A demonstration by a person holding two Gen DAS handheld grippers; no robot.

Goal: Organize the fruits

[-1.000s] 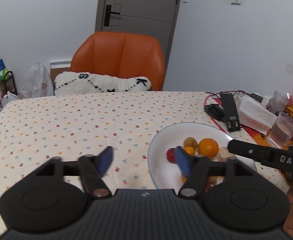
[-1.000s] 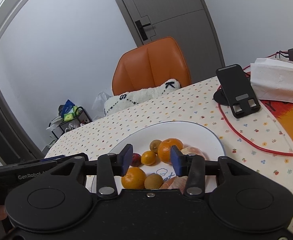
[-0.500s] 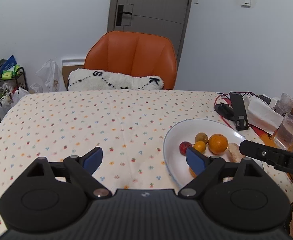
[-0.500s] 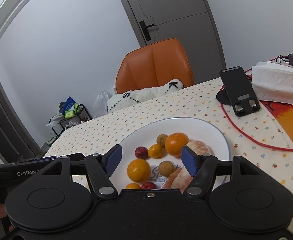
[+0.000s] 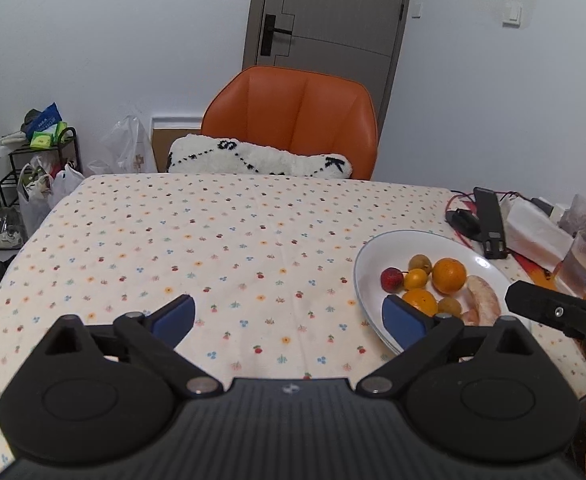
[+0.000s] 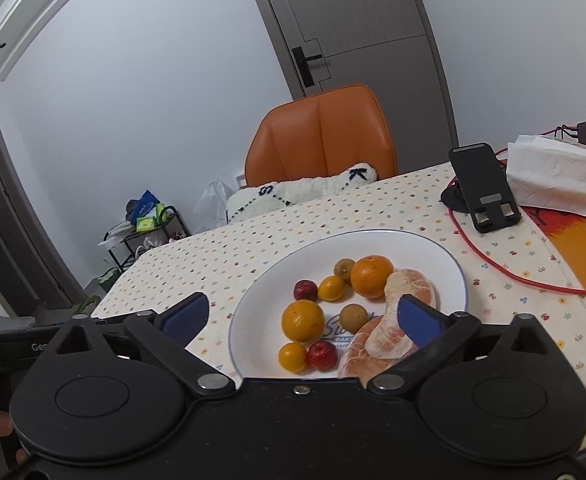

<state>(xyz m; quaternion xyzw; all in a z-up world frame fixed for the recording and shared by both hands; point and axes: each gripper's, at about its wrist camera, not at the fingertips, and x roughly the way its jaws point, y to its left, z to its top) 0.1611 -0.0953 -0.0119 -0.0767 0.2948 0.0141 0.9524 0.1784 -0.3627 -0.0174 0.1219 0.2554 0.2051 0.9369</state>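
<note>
Both grippers, left gripper [image 5: 289, 316] and right gripper [image 6: 303, 314], are wide open and hold nothing above the bench [image 5: 213, 240]; fruits lie on the white plate [image 6: 433, 252].

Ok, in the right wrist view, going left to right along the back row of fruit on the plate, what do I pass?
Red fruit → small orange citrus → brown round fruit → large orange → peeled pomelo segment.
</note>
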